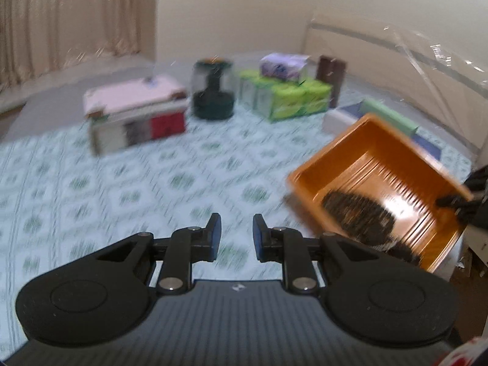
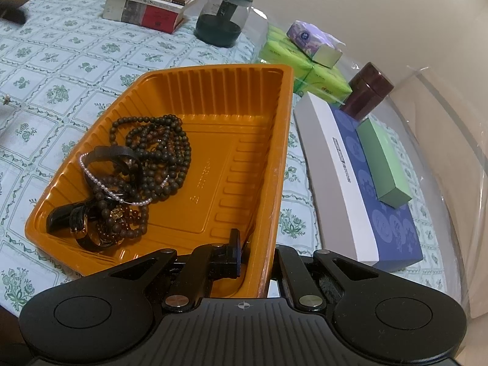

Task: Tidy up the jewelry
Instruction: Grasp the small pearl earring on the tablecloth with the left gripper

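Observation:
An orange plastic tray holds a heap of jewelry: dark bead strings, a small pearl strand and black bands. My right gripper is shut on the tray's near right rim, one finger inside the wall and one outside, and holds it tilted above the tablecloth. In the left wrist view the tray hangs at the right, with the dark jewelry heap in it. My left gripper is open and empty above the cloth, left of the tray.
A green-patterned tablecloth covers the table. At the back stand stacked books, a glass dome on a dark base, green tissue packs with a purple box, and a brown jar. A blue-white box carries a green box.

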